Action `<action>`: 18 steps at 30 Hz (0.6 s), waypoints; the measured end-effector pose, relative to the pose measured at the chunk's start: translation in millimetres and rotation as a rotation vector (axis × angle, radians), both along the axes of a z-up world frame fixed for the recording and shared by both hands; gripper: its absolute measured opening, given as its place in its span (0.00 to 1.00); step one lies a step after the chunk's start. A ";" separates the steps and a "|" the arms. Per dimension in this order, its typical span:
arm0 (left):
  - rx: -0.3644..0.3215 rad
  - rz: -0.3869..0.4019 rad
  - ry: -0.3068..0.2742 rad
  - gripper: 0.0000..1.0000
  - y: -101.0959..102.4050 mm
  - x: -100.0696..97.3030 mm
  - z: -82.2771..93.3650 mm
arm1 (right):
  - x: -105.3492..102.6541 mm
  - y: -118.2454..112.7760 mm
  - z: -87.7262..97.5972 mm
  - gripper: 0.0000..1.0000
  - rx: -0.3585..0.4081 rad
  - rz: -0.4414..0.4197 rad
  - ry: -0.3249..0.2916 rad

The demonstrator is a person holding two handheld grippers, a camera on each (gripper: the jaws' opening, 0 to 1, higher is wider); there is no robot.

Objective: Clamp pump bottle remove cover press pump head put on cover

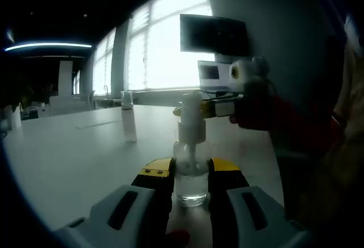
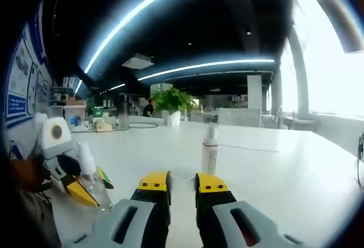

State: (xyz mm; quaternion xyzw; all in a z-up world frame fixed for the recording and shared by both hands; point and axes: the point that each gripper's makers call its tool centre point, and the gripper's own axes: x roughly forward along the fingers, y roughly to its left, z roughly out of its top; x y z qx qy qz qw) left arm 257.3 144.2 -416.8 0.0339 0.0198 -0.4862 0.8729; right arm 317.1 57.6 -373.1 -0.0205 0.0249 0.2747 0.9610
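A clear pump bottle (image 1: 191,186) with a white pump head (image 1: 190,117) stands on the white table (image 1: 74,157). My left gripper (image 1: 191,174) is shut on its lower body. The right gripper (image 1: 209,110) comes in from the right at pump-head height, its yellow tips right beside the head. In the right gripper view the bottle (image 2: 90,175) sits low on the left in the left gripper (image 2: 77,190). My right gripper (image 2: 183,184) points over the table with a narrow gap and nothing between its jaws. The clear cover (image 2: 210,148) stands upright ahead of it, and the same cover (image 1: 129,124) stands left of the bottle.
A person's red sleeve (image 1: 290,128) fills the right side behind the right gripper. Boxes and small items (image 2: 94,124) sit at the table's far left, with a potted plant (image 2: 172,103) behind. Windows and a dark screen (image 1: 213,34) line the far wall.
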 end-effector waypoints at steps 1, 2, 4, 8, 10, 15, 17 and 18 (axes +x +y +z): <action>0.000 0.000 0.000 0.15 0.0 0.0 0.0 | -2.0 1.0 3.7 0.12 0.005 0.002 -0.005; 0.000 0.001 0.000 0.15 0.0 0.0 0.0 | -4.8 2.6 7.1 0.12 0.010 0.006 -0.007; 0.001 0.002 -0.001 0.15 -0.1 -0.1 0.1 | -10.5 5.8 13.9 0.12 0.017 0.013 -0.015; 0.001 0.002 -0.001 0.15 -0.2 -0.1 0.3 | -15.0 7.9 28.2 0.12 0.034 0.025 -0.037; 0.001 0.002 -0.002 0.15 -0.1 0.0 0.2 | -18.7 10.3 33.6 0.12 0.045 0.034 -0.046; 0.001 0.003 -0.002 0.15 0.2 0.4 0.2 | -27.2 18.1 44.1 0.12 0.067 0.058 -0.065; 0.001 0.002 -0.002 0.15 0.3 0.6 0.2 | -29.7 20.8 47.2 0.12 0.074 0.069 -0.069; 0.001 0.002 -0.002 0.15 0.4 0.8 0.1 | -32.2 23.6 49.9 0.12 0.074 0.077 -0.076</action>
